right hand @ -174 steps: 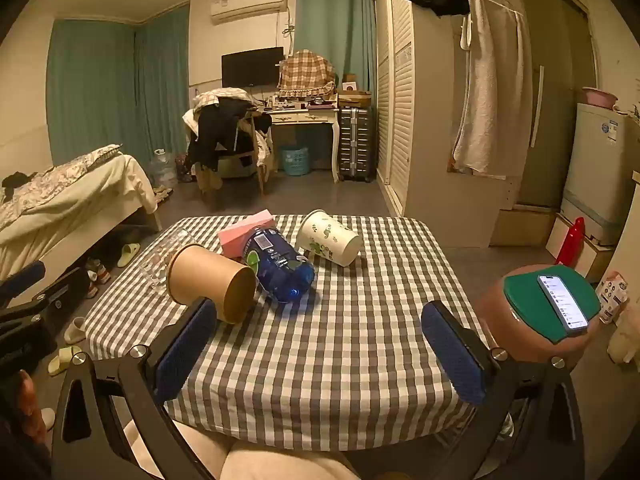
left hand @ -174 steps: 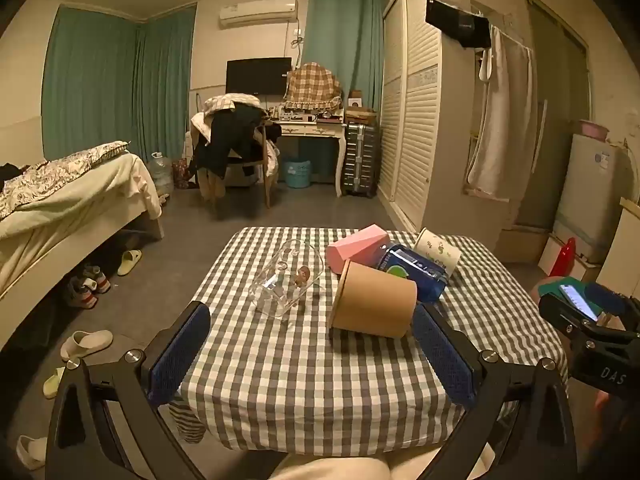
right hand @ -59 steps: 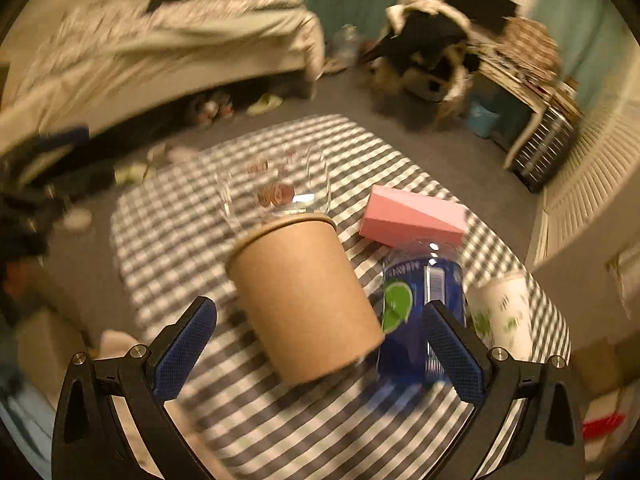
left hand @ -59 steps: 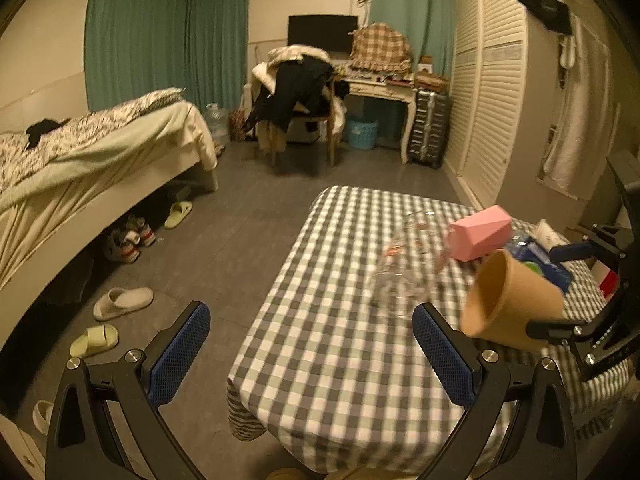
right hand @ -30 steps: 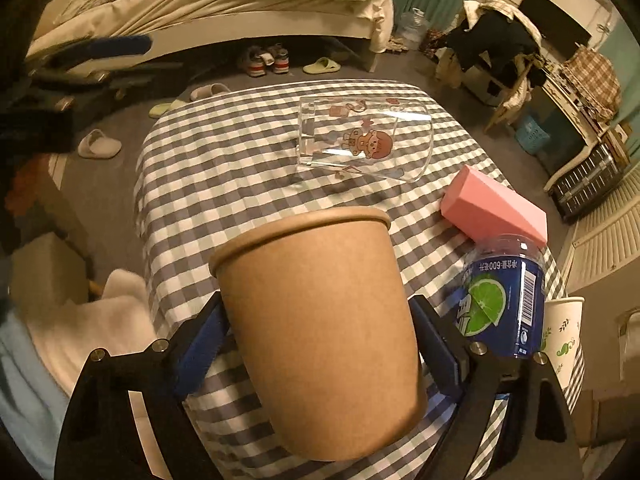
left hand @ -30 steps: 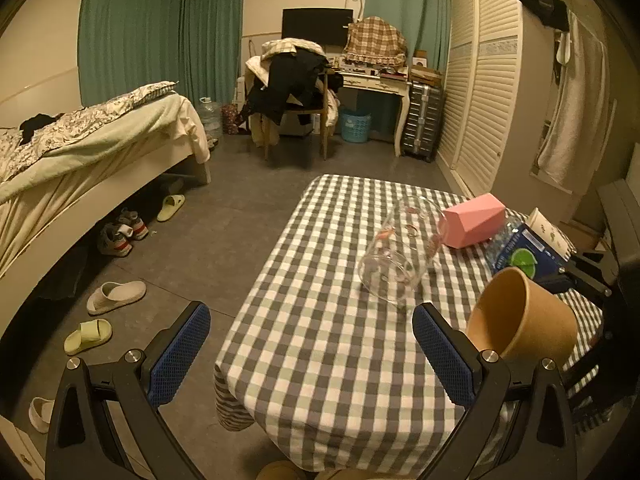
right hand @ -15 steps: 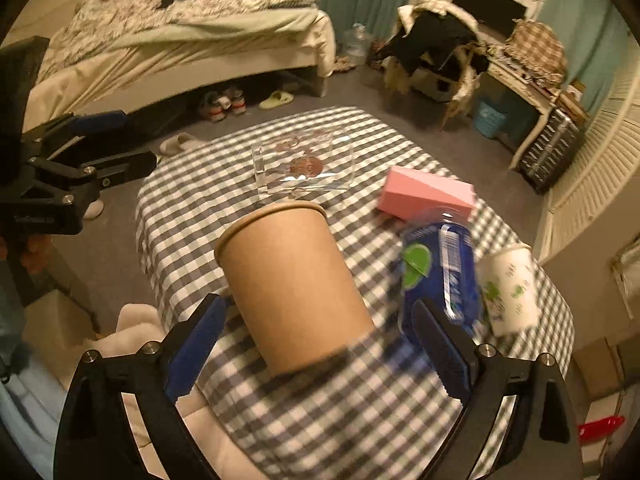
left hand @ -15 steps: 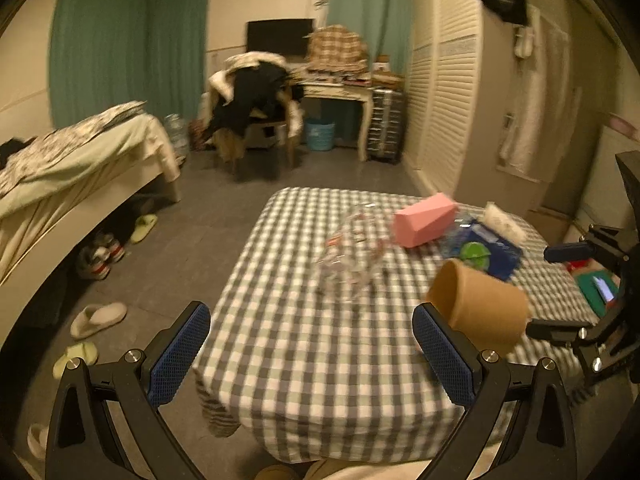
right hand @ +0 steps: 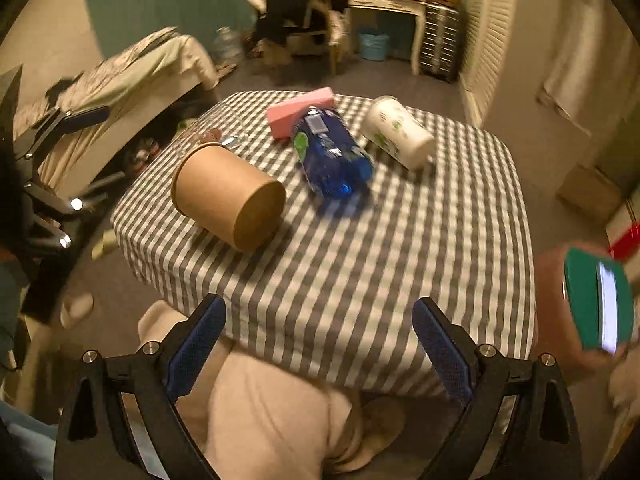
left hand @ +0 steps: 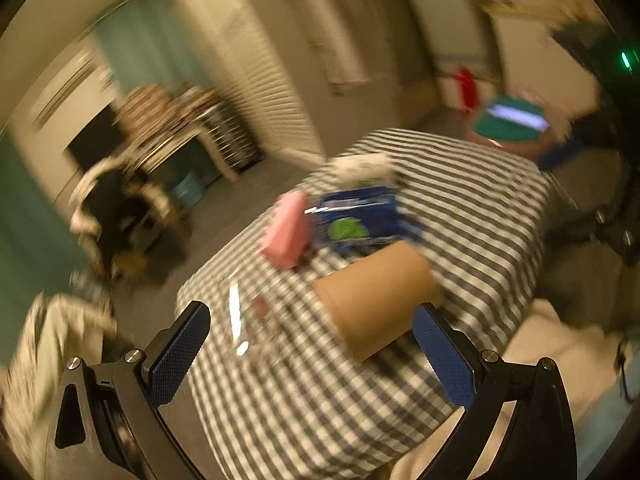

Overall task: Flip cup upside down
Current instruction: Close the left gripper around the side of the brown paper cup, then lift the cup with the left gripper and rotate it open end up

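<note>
While heavy motion blur smears the left wrist view, the left gripper [left hand: 312,352] is seen low in the frame with its jaws spread wide and nothing between them. Just above the right blue pad, at centre right, the brown paper cup [left hand: 376,300] is shown on its side on the checked tablecloth [left hand: 472,216]. Above it, toward the middle of the frame, a blue bottle [left hand: 356,220] and a pink block [left hand: 288,232] are made out, with a white printed cup [left hand: 360,168] beyond them.

Over in the right wrist view, things are sharper. The right gripper [right hand: 320,344] is held at the bottom of the frame, jaws wide and empty, near the table's closest edge. The brown paper cup [right hand: 228,196] is found at centre left, lying on its side with its base turned toward the camera, touched by neither gripper. To its right the blue bottle [right hand: 332,156] lies flat, the pink block [right hand: 300,114] is seen above it, and the white printed cup [right hand: 400,132] is tipped over at upper right of the cloth [right hand: 400,260].
</note>
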Available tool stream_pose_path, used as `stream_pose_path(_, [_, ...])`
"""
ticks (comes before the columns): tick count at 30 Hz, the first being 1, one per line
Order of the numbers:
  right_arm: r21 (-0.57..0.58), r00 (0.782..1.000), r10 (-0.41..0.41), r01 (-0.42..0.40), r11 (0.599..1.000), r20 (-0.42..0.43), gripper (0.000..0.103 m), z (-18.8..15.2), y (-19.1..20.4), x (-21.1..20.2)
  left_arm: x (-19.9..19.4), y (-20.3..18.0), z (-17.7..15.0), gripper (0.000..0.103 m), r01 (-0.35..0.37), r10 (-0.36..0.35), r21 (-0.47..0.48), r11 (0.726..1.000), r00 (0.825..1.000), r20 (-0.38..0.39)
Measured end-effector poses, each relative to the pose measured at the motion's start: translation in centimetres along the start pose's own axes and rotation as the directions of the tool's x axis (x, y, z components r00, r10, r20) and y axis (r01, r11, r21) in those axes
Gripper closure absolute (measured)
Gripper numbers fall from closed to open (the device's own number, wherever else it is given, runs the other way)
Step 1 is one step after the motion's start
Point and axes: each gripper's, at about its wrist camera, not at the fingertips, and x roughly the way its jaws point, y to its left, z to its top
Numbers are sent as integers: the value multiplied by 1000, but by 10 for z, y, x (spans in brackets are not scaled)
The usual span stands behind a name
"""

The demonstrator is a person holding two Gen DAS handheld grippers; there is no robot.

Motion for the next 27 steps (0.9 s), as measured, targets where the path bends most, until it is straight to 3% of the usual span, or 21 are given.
stream_pose_path(5, [126,998,62,-62,990,4,8,-11,-14,4,23,-28,20,0,116,-113,172,978,993,-25])
stream_pose_path(10, [145,999,47,-44,988,-16,8,-17,-17,17,56,-48,28,0,221,-184,336,915,973,-139])
stream_pose_path(14, [194,997,74,-67,979,-31,8,-16,-28,31,79,-56,26,0,276,-190,437,856,954,-230])
stream_pose_path(18, [209,997,49,-36,977,-55,8,-15,-36,46,96,-62,28,0,350,-219,482,803,926,-306])
stream_pose_path(21, [253,994,84,-66,965,-63,8,-13,-46,58,109,-68,25,2,371,-201,524,767,914,-353])
stream_pose_path(22, [257,994,88,-68,964,-65,8,-13,-48,60,112,-69,25,4,380,-201,529,759,909,-365])
stream_pose_path(24, [266,994,91,-71,961,-65,8,-12,-52,64,118,-72,23,18,402,-205,531,746,897,-391])
stream_pose_path(27, [276,993,97,-75,958,-65,8,-12,-56,68,120,-74,24,19,405,-206,540,738,897,-390])
